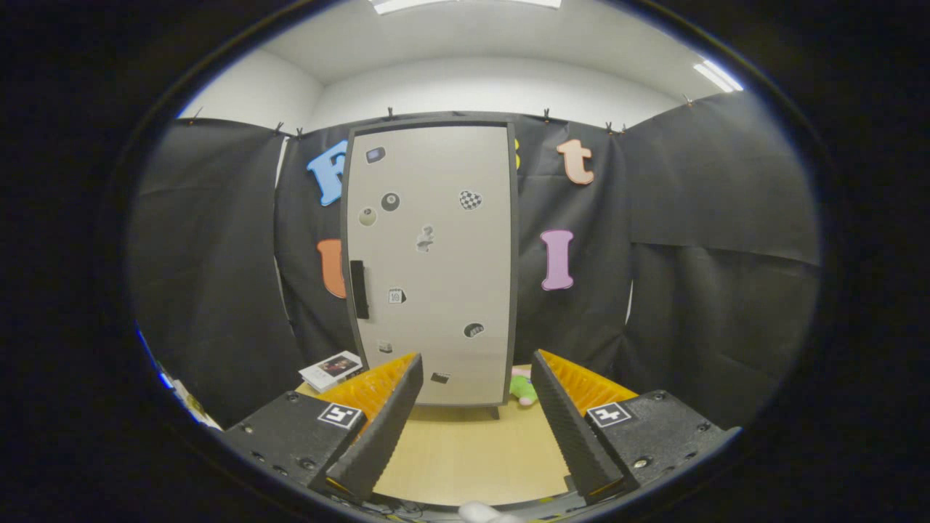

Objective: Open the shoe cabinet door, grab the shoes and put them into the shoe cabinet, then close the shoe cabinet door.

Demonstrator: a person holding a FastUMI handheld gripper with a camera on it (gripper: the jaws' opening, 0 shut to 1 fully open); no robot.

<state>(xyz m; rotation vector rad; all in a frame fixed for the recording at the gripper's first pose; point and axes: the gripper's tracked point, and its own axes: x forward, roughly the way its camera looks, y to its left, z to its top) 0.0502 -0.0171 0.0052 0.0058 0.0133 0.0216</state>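
Observation:
A tall light-grey shoe cabinet (436, 261) stands upright at the back of the wooden table (465, 450), its door shut. Several small stickers dot the door, and a dark handle (359, 289) runs vertically near its left edge. Low beside the cabinet's right side, a small green and pink shoe (523, 387) peeks out, partly hidden by the right finger. My gripper (476, 378) is open, well short of the cabinet, with nothing between its fingers.
A small white box (332, 370) lies on the table left of the cabinet. Black cloth walls close in the booth on all sides. Bare tabletop stretches between my fingers and the cabinet.

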